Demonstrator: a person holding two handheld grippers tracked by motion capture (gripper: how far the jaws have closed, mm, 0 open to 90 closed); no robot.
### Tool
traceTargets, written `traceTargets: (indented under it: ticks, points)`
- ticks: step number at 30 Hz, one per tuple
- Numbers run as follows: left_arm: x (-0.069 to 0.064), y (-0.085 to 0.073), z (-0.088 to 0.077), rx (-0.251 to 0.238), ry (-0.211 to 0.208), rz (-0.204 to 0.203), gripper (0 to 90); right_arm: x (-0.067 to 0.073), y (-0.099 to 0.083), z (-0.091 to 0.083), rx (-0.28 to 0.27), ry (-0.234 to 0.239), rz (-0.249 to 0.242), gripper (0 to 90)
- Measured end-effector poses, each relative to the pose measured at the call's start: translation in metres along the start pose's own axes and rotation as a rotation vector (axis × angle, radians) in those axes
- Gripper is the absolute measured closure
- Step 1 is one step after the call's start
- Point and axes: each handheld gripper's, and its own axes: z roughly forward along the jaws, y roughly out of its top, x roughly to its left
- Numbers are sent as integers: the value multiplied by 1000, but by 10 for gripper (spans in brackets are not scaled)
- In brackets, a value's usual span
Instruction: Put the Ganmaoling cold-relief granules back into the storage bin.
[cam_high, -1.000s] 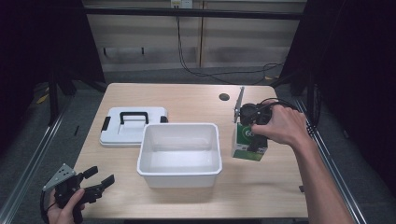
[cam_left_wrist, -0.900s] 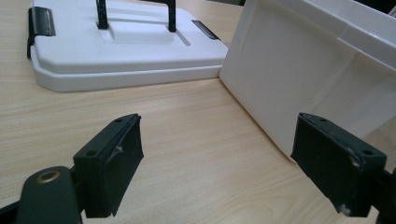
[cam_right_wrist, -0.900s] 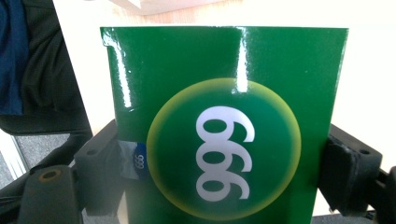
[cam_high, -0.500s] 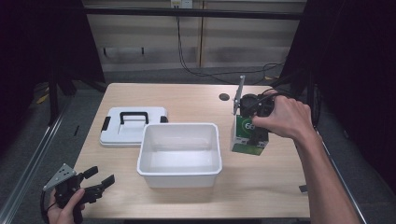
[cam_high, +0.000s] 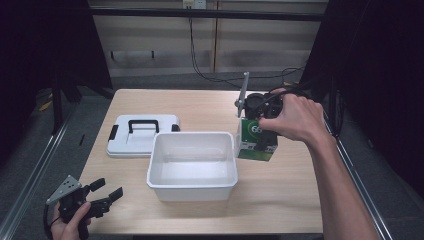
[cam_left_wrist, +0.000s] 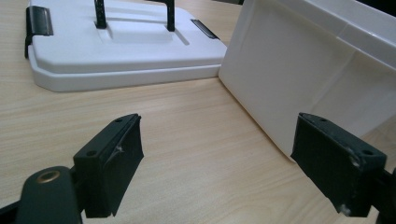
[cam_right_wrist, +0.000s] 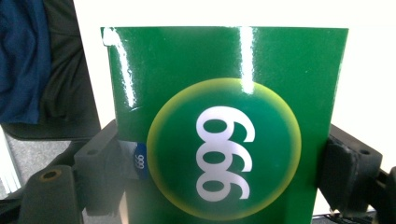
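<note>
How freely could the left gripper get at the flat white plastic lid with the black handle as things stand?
Probably freely: the left gripper hangs open at the table's near corner, and bare wooden tabletop lies between it and the white lid. The white plastic tub stands off to one side, not across the way.

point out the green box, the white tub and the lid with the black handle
green box (cam_high: 256, 144), high view, on its printed front face
white tub (cam_high: 193, 186), high view, on its near rim
lid (cam_high: 144, 143), high view, on its flat white top below the handle

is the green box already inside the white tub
No, in the high view the green box is beside the white tub, outside its right wall, with the right gripper clamped on it.
</note>
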Motion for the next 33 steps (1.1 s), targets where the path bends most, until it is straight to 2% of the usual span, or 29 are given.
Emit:
traceTargets:
  ticks: [3, 12, 14, 16, 24, 28, 29, 33]
  points:
    - [0, 0, 0, -1, -2, -1, 159, 1, 8, -2, -3, 7, -3, 161]
    - [-1, 0, 0, -3, -2, 4, 159, -1, 35, -3, -17, 5, -53, 161]
    - [-1, 0, 0, -2, 0, 3, 159, 0, 42, 0, -8, 2, -60, 161]
    - [-1, 0, 0, -4, 0, 3, 160, 0, 49, 6, -21, 16, -74, 161]
    - [0, 0, -1, -3, 1, 3, 159, -1, 66, 19, -18, 22, -104, 161]
    - [0, 0, -1, -4, -1, 5, 160, 0, 71, 24, -20, 17, -95, 161]
    - [0, 0, -1, -4, -2, 3, 160, -2, 72, 27, -14, 24, -113, 161]
    - [0, 1, -1, -4, -4, 3, 160, 0, 80, 36, 10, 52, -107, 161]
